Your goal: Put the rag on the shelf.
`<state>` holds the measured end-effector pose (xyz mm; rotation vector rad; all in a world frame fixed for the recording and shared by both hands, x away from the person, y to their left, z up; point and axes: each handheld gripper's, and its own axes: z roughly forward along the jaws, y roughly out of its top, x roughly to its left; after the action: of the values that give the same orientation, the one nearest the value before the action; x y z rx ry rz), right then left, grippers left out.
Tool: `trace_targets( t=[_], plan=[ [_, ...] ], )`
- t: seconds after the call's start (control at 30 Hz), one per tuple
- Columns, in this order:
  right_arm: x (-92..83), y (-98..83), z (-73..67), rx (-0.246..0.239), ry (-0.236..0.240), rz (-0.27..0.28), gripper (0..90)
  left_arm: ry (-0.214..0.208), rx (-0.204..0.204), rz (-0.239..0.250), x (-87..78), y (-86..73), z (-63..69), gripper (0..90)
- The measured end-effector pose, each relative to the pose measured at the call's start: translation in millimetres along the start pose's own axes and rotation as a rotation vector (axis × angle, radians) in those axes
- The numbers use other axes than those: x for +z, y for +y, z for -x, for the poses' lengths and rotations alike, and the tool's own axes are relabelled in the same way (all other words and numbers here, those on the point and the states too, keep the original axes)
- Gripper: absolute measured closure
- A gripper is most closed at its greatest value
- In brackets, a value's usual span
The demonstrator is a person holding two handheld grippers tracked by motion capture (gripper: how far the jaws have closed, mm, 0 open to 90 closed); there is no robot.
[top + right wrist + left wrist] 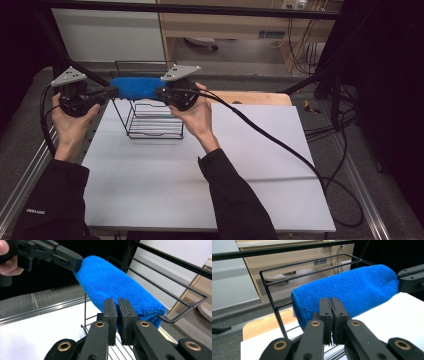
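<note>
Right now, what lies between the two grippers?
The blue cloth spans from the left gripper to the right gripper, draped over the wire rack; high view.

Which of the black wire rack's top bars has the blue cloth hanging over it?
The frontmost top bar: the blue cloth wraps over it, while the bars behind it stand bare.

You are working at a white tabletop [200,185] with a strip of bare wooden board [260,97] showing along its far edge. The table sits inside a black metal frame [190,8]; aluminium rails [367,200] run along both sides over grey carpet [345,145]. Behind, you have a light wooden cabinet [225,25] with loose cables [300,50] hanging at its right end, and a pale panel [107,35] to its left. Both far sides of the room are dark.
</note>
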<state>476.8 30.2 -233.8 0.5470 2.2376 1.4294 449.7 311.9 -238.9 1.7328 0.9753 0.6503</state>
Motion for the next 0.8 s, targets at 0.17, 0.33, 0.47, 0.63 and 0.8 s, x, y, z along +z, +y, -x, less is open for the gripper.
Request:
trace_targets(
  t=[0.17,0.33,0.47,0.63,0.8],
  plan=[
    [1.6,-3.8,1.4,0.032,0.007,-0.028,85.3,-0.009,0.007,-0.028,3.9,-4.8,-0.5,89.9],
    [1.6,-9.2,5.0,0.063,0.012,-0.038,78.9,-0.003,0.009,-0.051,11.3,-10.5,-1.1,90.0],
    [-2.6,-8.8,5.8,0.063,0.005,-0.031,73.8,0.008,0.014,-0.068,17.5,-15.1,-2.4,90.0],
    [-14.4,-0.2,5.9,0.098,-0.002,0.079,70.1,0.02,0.017,-0.078,23.0,-18.3,-3.5,90.0],
    [-2.4,-7.4,6.0,0.121,0.027,0.018,84.1,0.024,0.018,-0.075,25.5,-18.7,-3.2,90.0]
  ],
)
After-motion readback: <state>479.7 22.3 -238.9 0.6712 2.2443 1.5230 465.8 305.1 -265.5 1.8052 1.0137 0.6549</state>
